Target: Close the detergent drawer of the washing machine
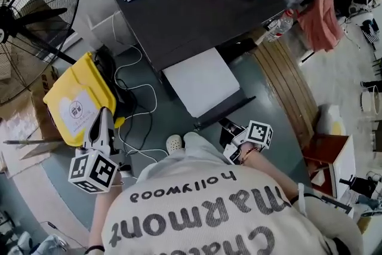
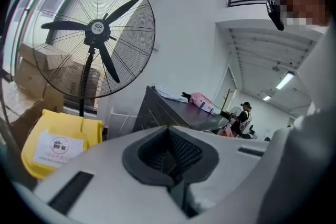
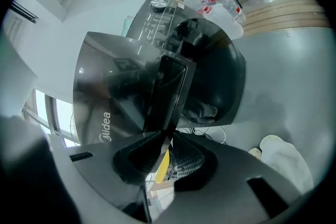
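Detergent drawer not showing clearly; it should be lying along the control strip of the washing machine, not being touched. Right gripper is clamping the open door edge; left gripper is hanging closed, empty. Judging next: releasing door, reaching up, pushing drawer flush

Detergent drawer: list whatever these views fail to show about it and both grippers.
- Detergent drawer: not identifiable. The head view shows only the washing machine top; in the right gripper view the open door covers part of the front.
- Right gripper: the door edge reaches its jaws; clamped or just touching, unclear.
- Left gripper: jaws together, empty, facing the fan; the machine's front is unseen there.
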